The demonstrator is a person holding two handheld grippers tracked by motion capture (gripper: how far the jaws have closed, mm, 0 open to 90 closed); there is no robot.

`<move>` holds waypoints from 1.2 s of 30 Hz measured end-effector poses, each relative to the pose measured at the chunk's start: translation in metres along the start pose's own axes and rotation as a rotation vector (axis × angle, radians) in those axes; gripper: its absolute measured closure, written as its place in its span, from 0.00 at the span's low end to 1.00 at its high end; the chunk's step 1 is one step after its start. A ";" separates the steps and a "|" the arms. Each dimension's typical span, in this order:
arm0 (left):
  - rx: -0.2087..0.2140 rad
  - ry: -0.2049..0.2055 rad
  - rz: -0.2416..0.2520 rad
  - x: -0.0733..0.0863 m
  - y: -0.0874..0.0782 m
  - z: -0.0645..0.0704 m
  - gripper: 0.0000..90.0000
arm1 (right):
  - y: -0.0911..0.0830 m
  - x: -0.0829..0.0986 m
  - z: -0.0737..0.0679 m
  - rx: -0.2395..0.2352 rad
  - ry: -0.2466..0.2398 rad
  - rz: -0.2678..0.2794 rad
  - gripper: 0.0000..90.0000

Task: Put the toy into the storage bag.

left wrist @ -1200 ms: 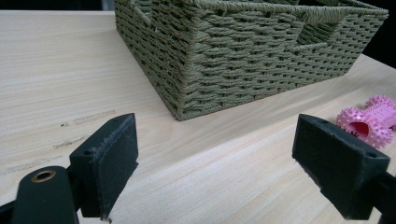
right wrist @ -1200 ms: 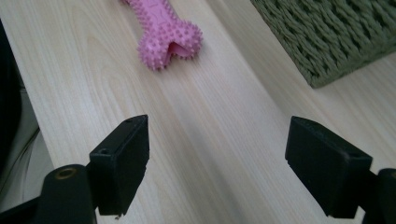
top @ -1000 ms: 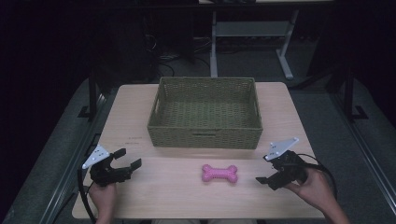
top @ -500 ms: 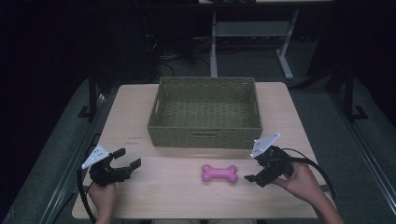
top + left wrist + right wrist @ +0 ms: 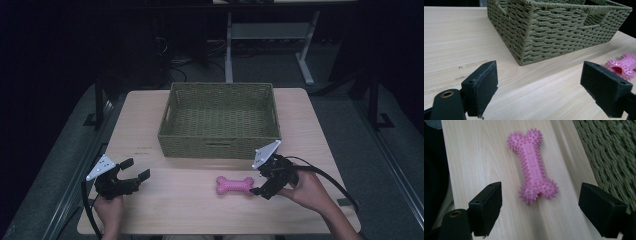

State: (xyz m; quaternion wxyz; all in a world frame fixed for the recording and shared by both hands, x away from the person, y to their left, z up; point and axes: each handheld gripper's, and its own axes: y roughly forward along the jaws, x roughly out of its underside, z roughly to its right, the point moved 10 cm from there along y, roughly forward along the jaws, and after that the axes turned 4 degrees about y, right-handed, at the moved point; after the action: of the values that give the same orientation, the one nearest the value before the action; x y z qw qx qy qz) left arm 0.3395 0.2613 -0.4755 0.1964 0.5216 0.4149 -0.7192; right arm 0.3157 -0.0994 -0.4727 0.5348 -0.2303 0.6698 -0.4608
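Pink bone toy (image 5: 234, 185) lies flat on the counter (image 5: 190, 215), near the front edge, just in front of the wicker basket (image 5: 219, 120) and a bit right of centre. Right claw (image 5: 260, 189) sits right at the toy's right end, jaws wide, nothing gripped. From the high view can't tell whether a tip touches the toy; the right claw view shows bare wood between each jaw and the toy, so apart.

Left claw (image 5: 135, 170) is well off to the left, near the counter's front-left corner, jaws wide too, holding nothing.

Around: basket takes the middle-back of the counter, its front wall close behind the toy and close to the right claw's grey plate. Nothing between right claw and toy. Dark floor, metal desk legs (image 5: 229, 45) behind the counter.

View diffs: right claw view gives the toy (image 5: 533, 166) close up w/ spiky knobs at both ends, near end lying between the jaws' line, basket weave (image 5: 614, 155) at its right edge. Left claw view shows the basket's corner (image 5: 524, 50) dead ahead, handle cutouts in its walls, plus one end of the toy (image 5: 622, 66) past its right jaw. High view alone shows both hands, cables, whole basket interior w/ nothing visible in it.
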 end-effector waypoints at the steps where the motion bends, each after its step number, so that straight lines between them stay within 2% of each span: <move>1: 0.000 -0.001 0.001 0.000 0.000 0.000 0.15 | 0.002 -0.002 -0.001 -0.008 -0.002 -0.003 0.21; 4: 0.000 -0.002 0.002 0.000 0.000 0.000 0.15 | 0.007 -0.006 -0.001 -0.018 -0.014 -0.008 0.21; 6: -0.002 -0.001 0.002 0.000 0.000 0.000 0.15 | 0.010 -0.008 -0.001 -0.024 -0.015 -0.031 0.20; 10: -0.002 -0.002 0.001 0.000 0.001 0.000 0.15 | 0.014 -0.017 -0.004 -0.033 -0.043 -0.029 0.21; 13: -0.003 -0.003 0.002 0.000 0.001 0.000 0.15 | 0.019 -0.020 -0.004 -0.043 -0.042 -0.064 0.20; 15: -0.001 -0.005 0.002 0.000 0.001 0.000 0.15 | 0.020 -0.025 -0.006 -0.046 -0.064 -0.062 0.21; 17: 0.000 -0.003 0.004 -0.001 0.001 0.000 0.15 | 0.021 -0.028 -0.007 -0.058 -0.064 -0.063 0.21; 18: 0.000 -0.003 0.004 -0.001 0.001 0.000 0.15 | 0.023 -0.030 -0.006 -0.054 -0.066 -0.080 0.21; 24: -0.002 -0.004 0.003 -0.001 0.001 0.000 0.15 | 0.030 -0.040 -0.010 -0.062 -0.094 -0.096 0.20; 36: 0.000 -0.006 0.004 -0.001 0.000 0.000 0.15 | 0.062 -0.031 -0.006 -0.081 -0.115 -0.193 0.27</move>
State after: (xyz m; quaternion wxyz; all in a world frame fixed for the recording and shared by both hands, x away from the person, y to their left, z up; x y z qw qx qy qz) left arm 0.3402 0.2611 -0.4752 0.1990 0.5203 0.4132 -0.7204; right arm 0.3312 -0.0433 -0.5104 0.5157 -0.3412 0.6309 -0.4687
